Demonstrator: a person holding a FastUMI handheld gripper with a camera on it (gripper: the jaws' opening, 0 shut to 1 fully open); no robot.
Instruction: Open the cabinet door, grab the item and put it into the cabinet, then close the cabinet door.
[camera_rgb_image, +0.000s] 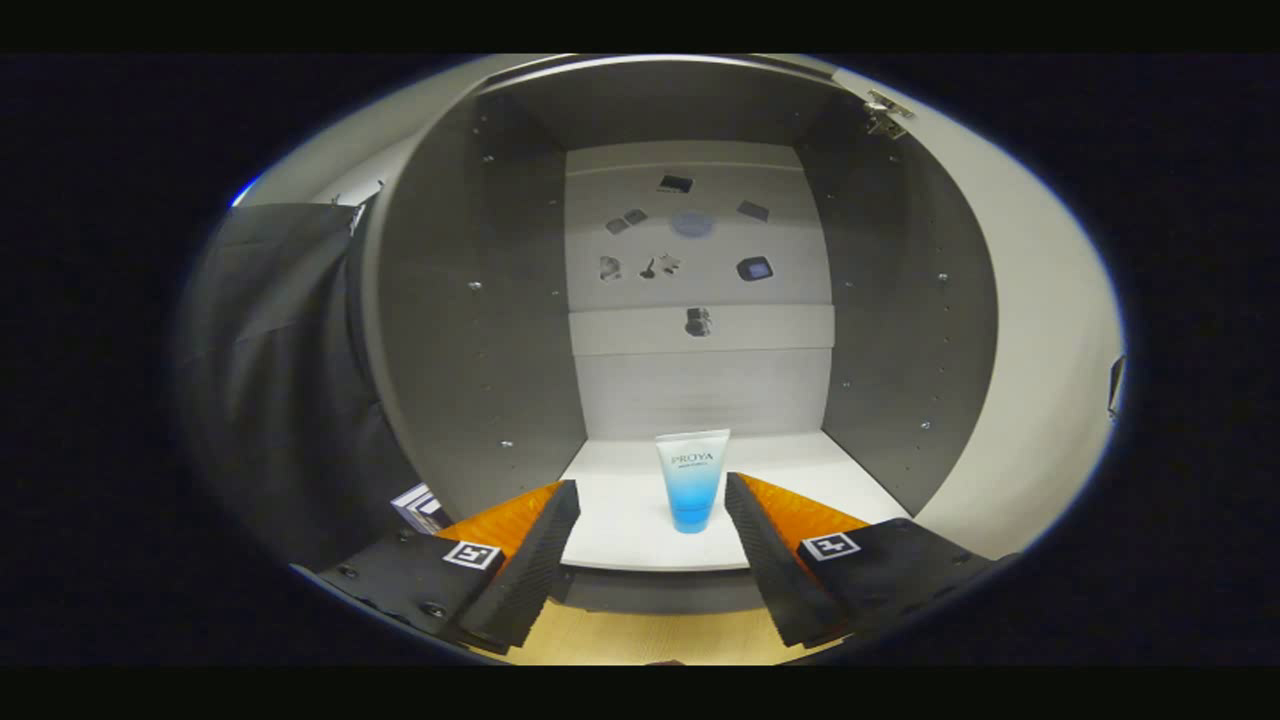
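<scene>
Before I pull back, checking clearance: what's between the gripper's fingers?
In the gripper view, the blue tube stands on the cabinet shelf, untouched between the open fingers.

The single camera rides on the gripper (652, 500) and looks forward along its two fingers (535, 560), which rise from the lower part of the frame and stand apart. It faces straight into the open cabinet (690, 300), level with the shelf floor (620, 500) and close to its front edge. The cabinet's back wall (700, 380) fills the centre of the frame, the side walls bow outward under the fisheye lens, and the open door (1040, 330) curves down the right. A tube (692, 480) stands on the shelf at centre, between the fingers and a little beyond their tips. A strip of wooden surface (640, 635) shows along the bottom.
</scene>
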